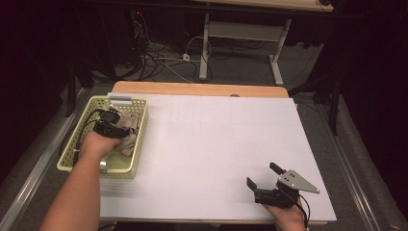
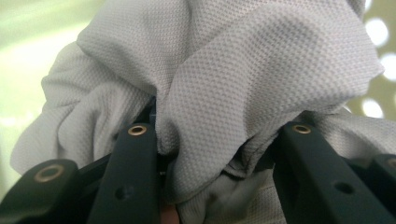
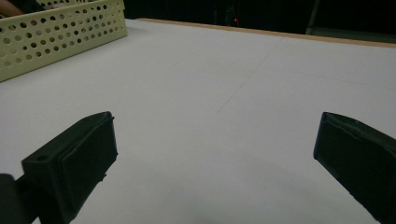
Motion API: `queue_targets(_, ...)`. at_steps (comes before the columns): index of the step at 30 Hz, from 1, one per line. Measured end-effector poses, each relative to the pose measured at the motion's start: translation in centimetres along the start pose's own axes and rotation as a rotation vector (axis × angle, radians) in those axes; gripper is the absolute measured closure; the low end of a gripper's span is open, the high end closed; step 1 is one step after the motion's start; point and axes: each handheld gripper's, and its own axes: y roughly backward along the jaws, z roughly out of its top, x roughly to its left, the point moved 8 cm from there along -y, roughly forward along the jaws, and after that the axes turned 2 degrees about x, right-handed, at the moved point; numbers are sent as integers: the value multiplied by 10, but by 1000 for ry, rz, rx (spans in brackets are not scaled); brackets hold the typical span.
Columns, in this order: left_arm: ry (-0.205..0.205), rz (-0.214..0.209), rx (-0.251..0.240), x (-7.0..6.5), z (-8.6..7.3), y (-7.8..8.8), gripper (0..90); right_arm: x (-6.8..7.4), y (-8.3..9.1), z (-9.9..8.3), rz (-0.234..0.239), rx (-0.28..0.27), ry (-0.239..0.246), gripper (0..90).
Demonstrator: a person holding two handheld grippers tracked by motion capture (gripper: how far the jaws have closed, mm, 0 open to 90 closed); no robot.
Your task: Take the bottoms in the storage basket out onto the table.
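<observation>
A crumpled grey cloth point(image 1: 129, 131) is seen in the left part of the high view, lying inside a pale yellow perforated basket point(image 1: 140, 139). The cloth is bunched, so no clear front or pointing end can be made out; its bulk is stretched roughly from the upper middle of the basket down toward the lower right of the basket's inside, close against the right-hand wall. In the left gripper view the cloth point(image 2: 233, 79) is shown as a knitted mesh fabric gathered into a thick fold that runs from the top of the frame down to the bottom centre, between the two black jaws.

The left gripper point(image 1: 109, 122) is lowered into the basket from the lower left, and its jaws are pressed against the fold from both sides, so the cloth is clamped between them.

The basket is placed at the left edge of a white table surface point(image 1: 226, 144), with its long axis running from the lower left to the upper middle of the frame.

The right gripper point(image 1: 262, 175) is held low over the lower right of the table, well apart from the basket. Its jaws are spread wide with nothing between them, as is confirmed in the right gripper view point(image 3: 215, 149).
</observation>
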Motion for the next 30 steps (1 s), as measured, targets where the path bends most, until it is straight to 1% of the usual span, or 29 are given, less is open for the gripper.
queue_targets(1, -10, -4, 15, -1, -4, 2, 609, 1, 0, 0, 0, -1, 3, 5)
queue_targets(2, -11, -11, 26, -2, -7, 4, 608, 1, 0, 1, 1, -2, 3, 5)
queue_targets(3, -2, -39, 36, -4, -12, 8, 605, 2, 1, 1, 2, -3, 3, 5)
queue_targets(4, -2, -39, 36, -4, -12, 8, 591, 2, 1, 1, 1, -4, 5, 5)
queue_targets(5, -11, -46, 36, -4, -14, 12, 546, 3, 1, 2, 2, -6, 6, 5)
queue_targets(6, -11, -46, 36, -4, -14, 12, 470, 4, 2, 2, 3, -6, 6, 5)
queue_targets(7, -7, -57, 10, -4, -11, 19, 375, 4, 2, 2, 2, -7, 7, 5)
queue_targets(8, -7, -57, 10, -4, -11, 19, 273, 4, 2, 3, 3, -10, 7, 5)
queue_targets(9, 2, -58, 4, -3, -9, 21, 144, 5, 2, 3, 4, -12, 7, 5)
queue_targets(10, 25, -61, 31, -2, -5, 22, 13, 5, 2, 3, 5, -11, 8, 5)
queue_targets(11, 26, -72, 40, -3, -4, 22, 0, 6, 2, 3, 6, -9, 7, 5)
queue_targets(12, 26, -72, 40, -3, -4, 22, 0, 6, 2, 3, 6, -10, 8, 5)
queue_targets(13, 11, -66, 45, -2, -2, 21, 0, 6, 2, 3, 6, -10, 8, 5)
queue_targets(14, 11, -53, 51, 1, -1, 20, 0, 5, 2, 4, 5, -13, 12, 5)
queue_targets(15, 20, -47, 61, 4, 0, 18, 0, 5, 2, 4, 4, -13, 10, 5)
queue_targets(16, 34, -34, 104, 11, -1, 10, 0, 5, 2, 3, 4, -12, 9, 5)
queue_targets(17, 30, -34, 144, 13, -5, 3, 0, 4, 1, 3, 4, -9, 5, 5)
queue_targets(18, 30, -34, 144, 13, -5, 3, 0, 3, 1, 2, 3, -7, 5, 5)
queue_targets(20, 12, -49, 226, 14, -10, -10, 0, 2, 0, 1, 3, -1, 1, 5)
queue_targets(21, 17, -50, 238, 13, -9, -11, 0, 1, 0, 0, 3, 0, 0, 6)
queue_targets(22, 3, -49, 266, 11, -9, -12, 0, 0, -1, 0, 2, 0, -5, 7)
queue_targets(23, 3, -49, 266, 11, -9, -12, 0, -1, -1, 0, 2, 1, -7, 8)
queue_targets(26, -77, -65, 361, 2, -11, -9, 0, -1, -2, 0, 2, 1, -8, 8)
queue_targets(28, -130, -58, 390, -3, -12, -9, 0, 0, -2, 0, 4, 3, -9, 9)
queue_targets(29, -148, -69, 402, -5, -14, -8, 0, 0, -2, 0, 5, 3, -8, 9)
queue_targets(30, -148, -69, 402, -5, -14, -8, 0, 1, -2, 0, 5, 2, -5, 9)
